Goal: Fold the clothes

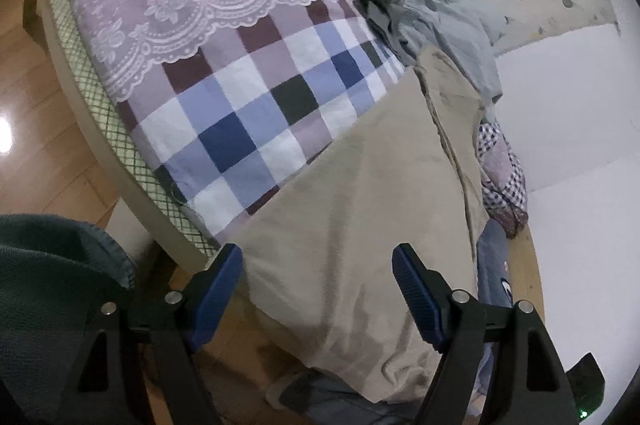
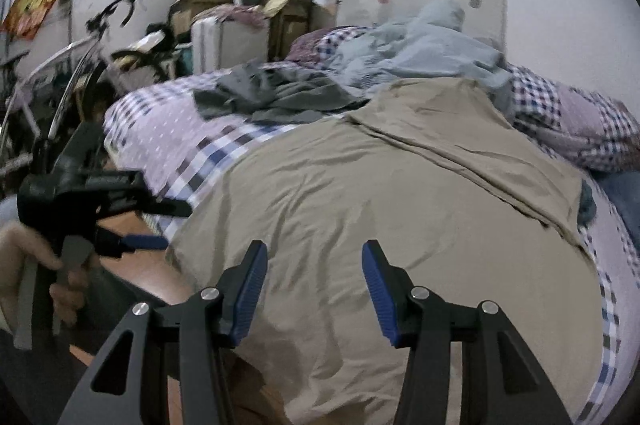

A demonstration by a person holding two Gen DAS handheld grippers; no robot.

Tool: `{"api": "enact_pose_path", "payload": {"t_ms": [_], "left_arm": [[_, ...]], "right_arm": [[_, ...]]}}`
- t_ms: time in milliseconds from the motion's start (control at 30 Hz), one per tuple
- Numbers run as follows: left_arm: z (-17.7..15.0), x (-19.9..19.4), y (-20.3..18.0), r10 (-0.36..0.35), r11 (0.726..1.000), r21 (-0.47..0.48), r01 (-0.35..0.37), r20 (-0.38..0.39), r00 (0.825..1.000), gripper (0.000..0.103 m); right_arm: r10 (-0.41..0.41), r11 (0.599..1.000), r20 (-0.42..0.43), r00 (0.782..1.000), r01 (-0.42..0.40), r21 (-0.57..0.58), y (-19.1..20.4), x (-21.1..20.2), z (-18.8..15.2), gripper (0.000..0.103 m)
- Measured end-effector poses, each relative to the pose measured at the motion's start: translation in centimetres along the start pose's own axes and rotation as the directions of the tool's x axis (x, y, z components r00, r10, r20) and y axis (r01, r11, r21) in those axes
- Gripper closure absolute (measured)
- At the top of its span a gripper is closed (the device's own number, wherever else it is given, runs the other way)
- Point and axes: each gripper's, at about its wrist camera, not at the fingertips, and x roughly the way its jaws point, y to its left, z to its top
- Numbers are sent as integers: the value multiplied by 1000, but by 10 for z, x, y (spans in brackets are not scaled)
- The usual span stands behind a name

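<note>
Both tongs released, left gripper (image 1: 316, 257) and right gripper (image 2: 314, 257) hovering empty over beige garment (image 2: 400, 193) spread across checked bedspread (image 1: 240, 113), grey clothes (image 2: 276, 97) heaped beyond.

The room was dim and the colours washed out, with a cool cast. In the left wrist view a bright glare spot sat on the wooden floor (image 1: 6, 137) at the left edge. Both pictures bent strongly toward black rounded corners. The right wrist view was smeared by motion blur, worst on the bicycle (image 2: 80, 65) and the hand (image 2: 36, 265); the wall (image 2: 560, 5) shone pale.
</note>
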Motion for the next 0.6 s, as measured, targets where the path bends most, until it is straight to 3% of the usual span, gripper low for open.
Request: {"api": "enact_pose_path", "payload": {"t_ms": [367, 600], "left_arm": [[10, 14, 15, 25, 997, -68, -25, -13, 1000, 22], [7, 16, 12, -38, 996, -88, 33, -57, 998, 27]], "right_arm": [[0, 996, -47, 999, -4, -91, 25, 11, -11, 50], [-4, 992, -65, 998, -4, -128, 35, 16, -15, 50]]}}
